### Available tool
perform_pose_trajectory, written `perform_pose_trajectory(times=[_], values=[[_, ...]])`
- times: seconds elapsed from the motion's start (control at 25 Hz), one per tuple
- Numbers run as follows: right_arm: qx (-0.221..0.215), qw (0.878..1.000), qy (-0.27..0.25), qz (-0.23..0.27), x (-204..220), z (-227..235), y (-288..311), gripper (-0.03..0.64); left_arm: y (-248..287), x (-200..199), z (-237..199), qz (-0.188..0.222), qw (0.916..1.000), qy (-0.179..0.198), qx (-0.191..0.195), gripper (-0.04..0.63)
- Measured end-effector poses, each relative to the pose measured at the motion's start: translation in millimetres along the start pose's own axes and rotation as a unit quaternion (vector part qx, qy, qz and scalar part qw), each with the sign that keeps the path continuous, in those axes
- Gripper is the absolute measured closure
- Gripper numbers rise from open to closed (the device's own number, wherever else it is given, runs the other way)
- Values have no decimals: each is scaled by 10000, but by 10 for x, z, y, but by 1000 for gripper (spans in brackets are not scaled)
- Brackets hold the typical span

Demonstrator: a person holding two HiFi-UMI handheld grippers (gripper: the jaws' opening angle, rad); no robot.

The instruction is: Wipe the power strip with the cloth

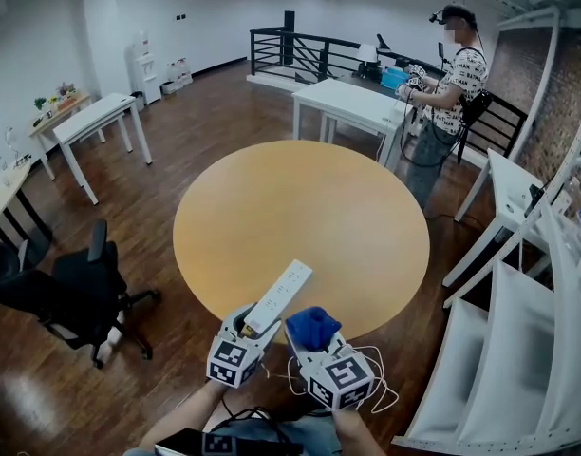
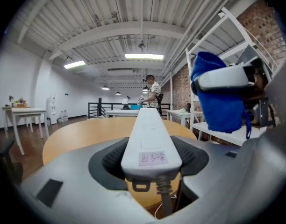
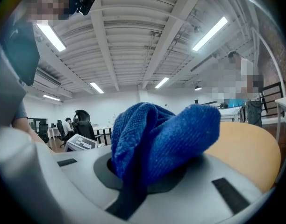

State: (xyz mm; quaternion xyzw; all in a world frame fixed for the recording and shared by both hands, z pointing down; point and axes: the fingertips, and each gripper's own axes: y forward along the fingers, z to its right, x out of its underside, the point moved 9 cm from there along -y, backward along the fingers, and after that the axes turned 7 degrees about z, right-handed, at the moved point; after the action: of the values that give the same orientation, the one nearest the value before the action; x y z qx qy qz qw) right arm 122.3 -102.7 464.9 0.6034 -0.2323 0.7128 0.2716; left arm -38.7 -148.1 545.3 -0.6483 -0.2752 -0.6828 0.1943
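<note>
A long white power strip (image 1: 279,297) is raised off the round wooden table (image 1: 300,226), near its front edge. My left gripper (image 1: 248,323) is shut on the strip's cable end. In the left gripper view the power strip (image 2: 150,139) runs straight out between the jaws of the left gripper (image 2: 150,160), its cable (image 2: 165,190) hanging below. My right gripper (image 1: 314,338) is just to the right, shut on a bunched blue cloth (image 1: 312,325). The cloth (image 3: 157,139) fills the jaws of the right gripper (image 3: 152,171). The blue cloth (image 2: 218,97) hangs beside the strip without touching it.
A black office chair (image 1: 77,293) stands at the left of the table. White shelving (image 1: 518,350) lines the right side. A person (image 1: 452,93) stands by a white table (image 1: 352,103) at the back. More white tables (image 1: 91,122) are at the far left.
</note>
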Motion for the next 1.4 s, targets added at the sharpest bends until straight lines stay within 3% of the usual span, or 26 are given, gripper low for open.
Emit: perform_pose_trajectory(times=[0.12,0.36,0.72,1.04,1.4], values=[[-14,9997,-157,163,-228,-27,11,565,-72,-348,54,402,9987,281,136,313],[-201,9974,-453,517,-639,-161,21,565,-236,-935,153,866,9954,381,171,313],[-366,9929,-595,964,-975,-265,59,565,-326,-1236,187,1095,9909,745,224,313],[-587,9911,-698,968,-1032,-347,156,565,-289,-1217,237,951,9890,1118,198,313],[-1086,9896,-938,136,-951,-580,458,566,-289,-1196,332,924,9844,1468,290,313]])
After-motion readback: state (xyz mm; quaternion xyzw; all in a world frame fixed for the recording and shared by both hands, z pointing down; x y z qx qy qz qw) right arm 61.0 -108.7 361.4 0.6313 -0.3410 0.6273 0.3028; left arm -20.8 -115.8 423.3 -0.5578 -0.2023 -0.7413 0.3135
